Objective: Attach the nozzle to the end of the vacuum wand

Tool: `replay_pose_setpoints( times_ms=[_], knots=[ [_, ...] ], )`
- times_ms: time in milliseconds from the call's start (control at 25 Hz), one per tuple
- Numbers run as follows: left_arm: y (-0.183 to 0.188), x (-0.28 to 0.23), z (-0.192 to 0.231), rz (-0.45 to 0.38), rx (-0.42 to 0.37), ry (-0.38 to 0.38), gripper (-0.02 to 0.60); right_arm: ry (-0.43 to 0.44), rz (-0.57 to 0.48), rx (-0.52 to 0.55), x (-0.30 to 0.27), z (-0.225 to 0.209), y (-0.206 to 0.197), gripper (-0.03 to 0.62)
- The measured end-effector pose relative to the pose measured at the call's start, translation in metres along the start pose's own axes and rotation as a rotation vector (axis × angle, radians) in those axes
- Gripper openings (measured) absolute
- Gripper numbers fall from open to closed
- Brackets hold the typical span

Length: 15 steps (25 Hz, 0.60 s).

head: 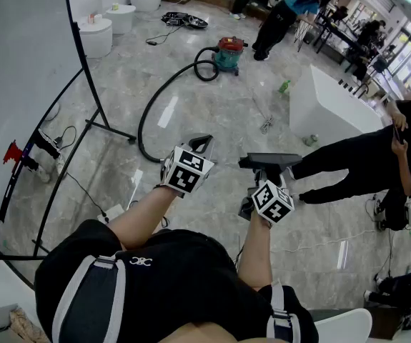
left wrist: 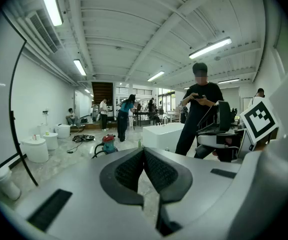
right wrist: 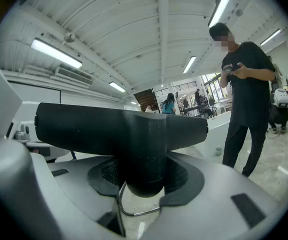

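Seen from the head camera, I am looking steeply down at the wearer's black shirt and two bare forearms, each carrying a gripper over a pale marble floor. My left gripper (head: 204,143) is at centre left, its jaws pressed fully together with nothing between them; the left gripper view confirms the two ribbed pads (left wrist: 131,170) meeting at their tips. My right gripper (head: 265,174) is just beside it, at centre right, and has hold of the nozzle (head: 269,161), a black T-shaped piece with a wide flat head. In the right gripper view the jaws stand wide and clamp the nozzle's (right wrist: 121,131) round neck, with the head lying crosswise above them. Farther off on the floor sits a red and teal vacuum cleaner (head: 229,54). Its black hose (head: 164,95) curves toward me and ends near the left gripper; I cannot make out the wand's end. To the right stands a white block (head: 327,109), and a person in black (head: 362,161) stands next to it looking at a phone. White round stools (head: 96,36) are at upper left, beside a black stand frame (head: 83,63).
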<state>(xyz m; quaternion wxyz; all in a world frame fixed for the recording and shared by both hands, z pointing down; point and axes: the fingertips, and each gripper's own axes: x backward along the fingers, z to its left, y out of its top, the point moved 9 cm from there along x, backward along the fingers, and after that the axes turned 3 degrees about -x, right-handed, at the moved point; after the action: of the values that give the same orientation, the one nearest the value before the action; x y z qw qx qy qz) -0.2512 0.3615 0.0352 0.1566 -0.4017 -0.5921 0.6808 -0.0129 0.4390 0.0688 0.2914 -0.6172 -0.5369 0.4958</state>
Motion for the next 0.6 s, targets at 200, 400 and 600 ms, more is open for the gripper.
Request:
replay_pose_setpoints(
  times_ms=[200,400,600],
  knots=[
    [-0.005,-0.025,0.015,0.021,0.008,0.001,0.011,0.014,-0.009,-0.038,-0.027,-0.005,0.009,0.186],
    [0.0,-0.063,0.03,0.027,0.002,0.014,0.011,0.026,-0.008,-0.05,-0.072,-0.018,0.018,0.186],
    [0.007,-0.121,0.046,0.032,-0.015,0.036,0.011,0.043,-0.016,-0.055,-0.136,-0.041,0.028,0.186]
  ],
)
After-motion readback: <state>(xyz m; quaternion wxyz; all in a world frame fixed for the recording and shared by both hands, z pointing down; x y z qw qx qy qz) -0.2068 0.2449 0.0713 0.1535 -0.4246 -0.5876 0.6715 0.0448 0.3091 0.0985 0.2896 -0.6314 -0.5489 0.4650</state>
